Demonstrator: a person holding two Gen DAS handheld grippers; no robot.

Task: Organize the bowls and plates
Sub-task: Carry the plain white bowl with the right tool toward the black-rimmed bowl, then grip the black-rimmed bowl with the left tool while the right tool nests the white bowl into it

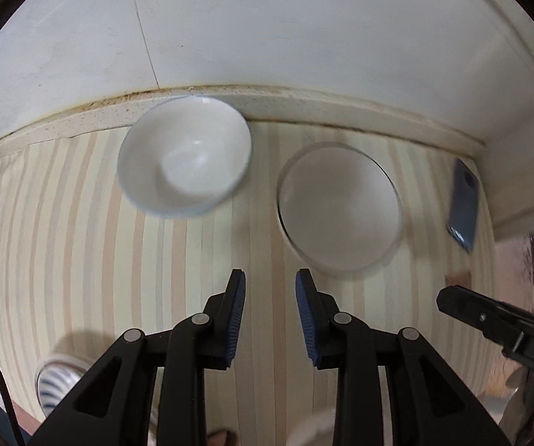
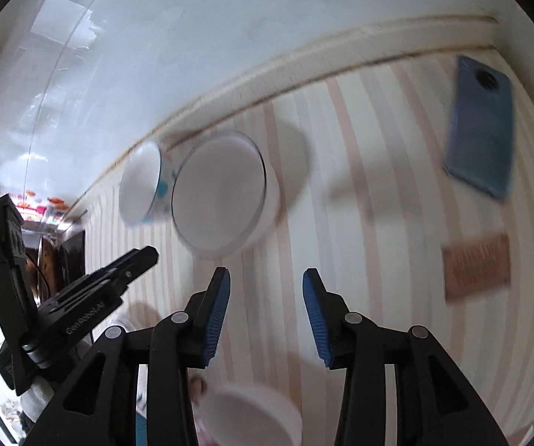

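We hover over 2 bowls, both tools empty.

At left, the glossy white bowl with a blue rim (image 1: 185,156) sits against the backsplash, the plain white bowl (image 1: 339,208) just beside it; our left gripper (image 1: 270,319) and right gripper (image 2: 266,316) hang released, likely ready to nest them.

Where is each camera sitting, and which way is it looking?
Left wrist: on the left hand-held gripper, looking down at the striped mat and wall; its open fingers show, the right hand-held gripper peeks in.
Right wrist: on the right hand-held gripper, tilted, facing the same mat; its open fingers show.
Shared: patterned bowl, plain white bowl, blue phone.
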